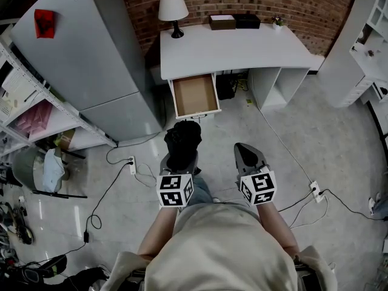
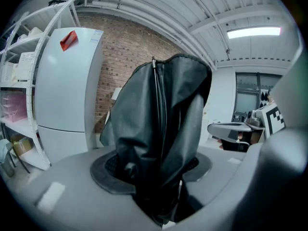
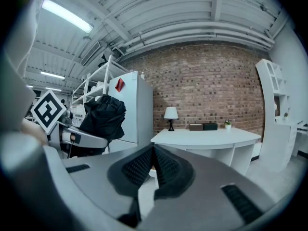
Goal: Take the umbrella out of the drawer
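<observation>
Head view: the left gripper (image 1: 179,157) holds a folded black umbrella (image 1: 182,138), whose bunched canopy stands out past the jaw tips toward 12 o'clock. The umbrella is outside the open drawer (image 1: 195,96), which juts from the white desk (image 1: 236,50) farther toward 12 o'clock and does not touch the bundle. The right gripper (image 1: 245,148) lies at 3 o'clock of the left one, near it but apart. A grey refrigerator (image 1: 79,53) stands at 10 o'clock and a table lamp (image 1: 173,8) sits on the desk's left end.

Left gripper view: the jaws stand partly apart, both pads pressed against the umbrella's black fabric.

Right gripper view: the ribbed pads meet, so the jaws are fully together. The umbrella appears at 9 o'clock.
</observation>
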`<move>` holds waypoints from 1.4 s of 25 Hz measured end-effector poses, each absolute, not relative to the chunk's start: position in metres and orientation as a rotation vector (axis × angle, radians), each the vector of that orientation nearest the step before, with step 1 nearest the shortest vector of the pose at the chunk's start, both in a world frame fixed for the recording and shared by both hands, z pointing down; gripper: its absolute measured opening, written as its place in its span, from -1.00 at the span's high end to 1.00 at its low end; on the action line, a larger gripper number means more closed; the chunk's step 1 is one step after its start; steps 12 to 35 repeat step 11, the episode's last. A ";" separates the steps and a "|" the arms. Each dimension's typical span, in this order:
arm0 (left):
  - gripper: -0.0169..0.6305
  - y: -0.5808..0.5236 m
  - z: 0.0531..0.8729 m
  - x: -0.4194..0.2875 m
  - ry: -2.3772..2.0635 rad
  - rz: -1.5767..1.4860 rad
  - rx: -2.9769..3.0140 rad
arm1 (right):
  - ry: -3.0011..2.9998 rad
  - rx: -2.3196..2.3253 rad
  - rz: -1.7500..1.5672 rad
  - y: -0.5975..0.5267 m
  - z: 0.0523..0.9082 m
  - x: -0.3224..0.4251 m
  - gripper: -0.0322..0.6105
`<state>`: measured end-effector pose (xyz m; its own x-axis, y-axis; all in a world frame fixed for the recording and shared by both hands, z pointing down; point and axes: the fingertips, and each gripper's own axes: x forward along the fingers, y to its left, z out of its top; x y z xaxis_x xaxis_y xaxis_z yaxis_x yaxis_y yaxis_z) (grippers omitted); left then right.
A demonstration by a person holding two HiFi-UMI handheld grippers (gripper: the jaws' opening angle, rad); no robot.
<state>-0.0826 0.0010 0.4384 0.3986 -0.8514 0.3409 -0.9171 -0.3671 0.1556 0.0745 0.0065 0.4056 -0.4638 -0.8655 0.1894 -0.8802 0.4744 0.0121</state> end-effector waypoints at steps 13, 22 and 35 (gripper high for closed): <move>0.19 -0.004 0.439 -0.083 -1.526 0.281 2.331 | -2.550 1.520 0.139 0.002 0.403 0.073 0.90; 0.19 -0.004 0.439 -0.083 -1.526 0.281 2.331 | -2.550 1.520 0.139 0.002 0.403 0.073 0.90; 0.19 -0.004 0.439 -0.083 -1.526 0.281 2.331 | -2.550 1.520 0.139 0.002 0.403 0.073 0.90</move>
